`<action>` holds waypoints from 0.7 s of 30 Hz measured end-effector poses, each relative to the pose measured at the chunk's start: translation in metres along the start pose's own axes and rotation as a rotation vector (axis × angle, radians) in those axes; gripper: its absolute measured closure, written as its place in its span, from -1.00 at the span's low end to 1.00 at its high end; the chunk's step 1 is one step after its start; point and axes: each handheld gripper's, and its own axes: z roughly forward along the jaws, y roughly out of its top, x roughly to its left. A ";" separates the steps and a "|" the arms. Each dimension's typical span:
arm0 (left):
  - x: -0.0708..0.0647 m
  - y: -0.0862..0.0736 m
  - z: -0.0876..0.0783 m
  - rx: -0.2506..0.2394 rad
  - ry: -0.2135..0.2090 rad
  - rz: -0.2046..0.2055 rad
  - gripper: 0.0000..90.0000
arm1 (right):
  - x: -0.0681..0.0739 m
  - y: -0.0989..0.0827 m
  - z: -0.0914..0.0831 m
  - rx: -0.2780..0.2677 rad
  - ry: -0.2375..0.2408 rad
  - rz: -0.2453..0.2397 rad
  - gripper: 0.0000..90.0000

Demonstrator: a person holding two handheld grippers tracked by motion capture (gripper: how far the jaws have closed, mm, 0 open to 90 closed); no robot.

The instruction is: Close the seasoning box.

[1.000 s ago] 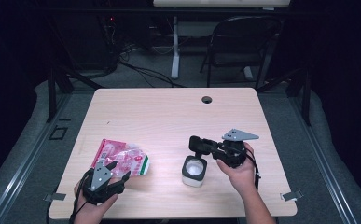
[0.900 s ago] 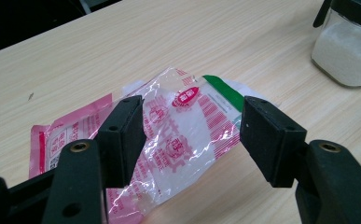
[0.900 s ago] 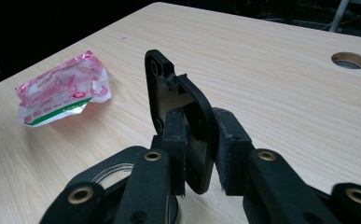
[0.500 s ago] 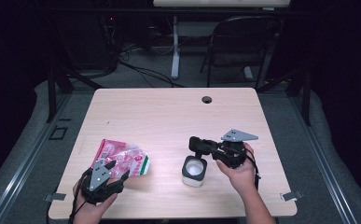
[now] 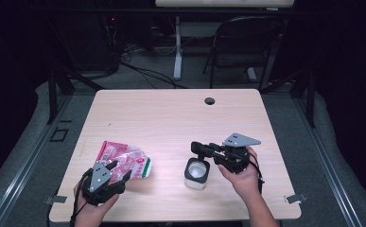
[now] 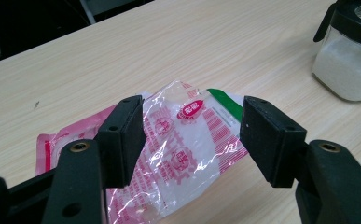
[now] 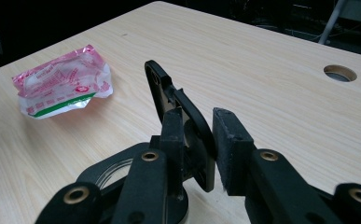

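Resting near the front left corner of the table [image 5: 171, 113], the left gripper [image 5: 108, 176] has its jaws spread wide around the near end of a pink and clear plastic packet [image 5: 124, 158]. In the left gripper view the packet [image 6: 187, 140] lies flat on the wood between the two black pads, and neither pad presses on it.

Toward the front right of the table, the right gripper [image 5: 200, 148] reaches over a small jar [image 5: 197, 173] with a black rim and white contents. In the right gripper view, its jaws stand partly closed around the jar's raised black lid [image 7: 180, 114], which stands on edge between them. They have just been opening slightly. One pad lies against the lid; a narrow gap shows at the other.
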 end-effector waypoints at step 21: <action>0.002 0.002 0.006 0.014 -0.016 0.014 -0.11 | 0.012 -0.007 0.001 0.042 0.002 -0.019 0.52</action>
